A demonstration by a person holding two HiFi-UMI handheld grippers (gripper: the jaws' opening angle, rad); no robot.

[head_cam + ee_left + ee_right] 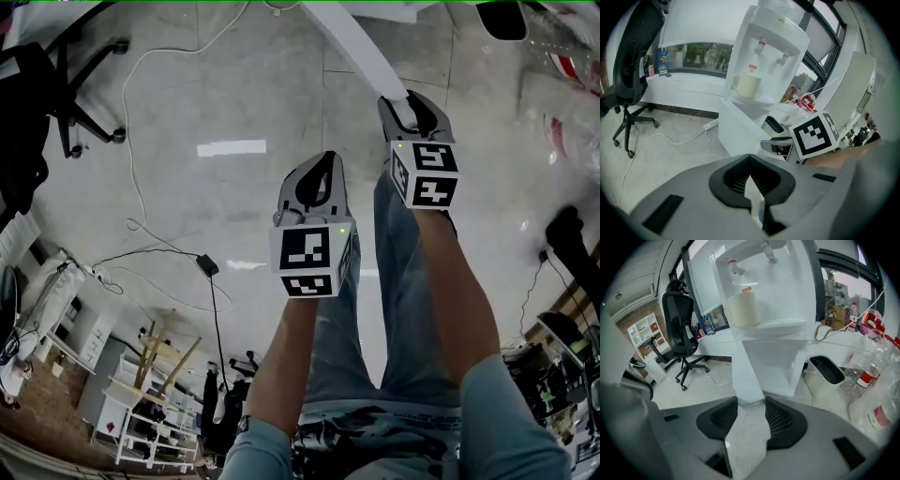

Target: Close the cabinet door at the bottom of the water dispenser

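My right gripper (751, 404) has its jaws spread wide, and the free edge of the cabinet door (746, 366) stands between the jaw tips. From this angle I can't quite tell whether the pads touch it. My left gripper (750, 157) is closed on nothing and hangs just beside the right one, above the floor (234, 94). The door stands swung out from the bottom of the water dispenser (787, 287), edge-on to me. A cream mug (743, 309) sits on the tray above.

Water dispenser (764, 61): smooth white plastic; floor (234, 94): glossy pale tile; trousers (403, 281): blue denim cloth.
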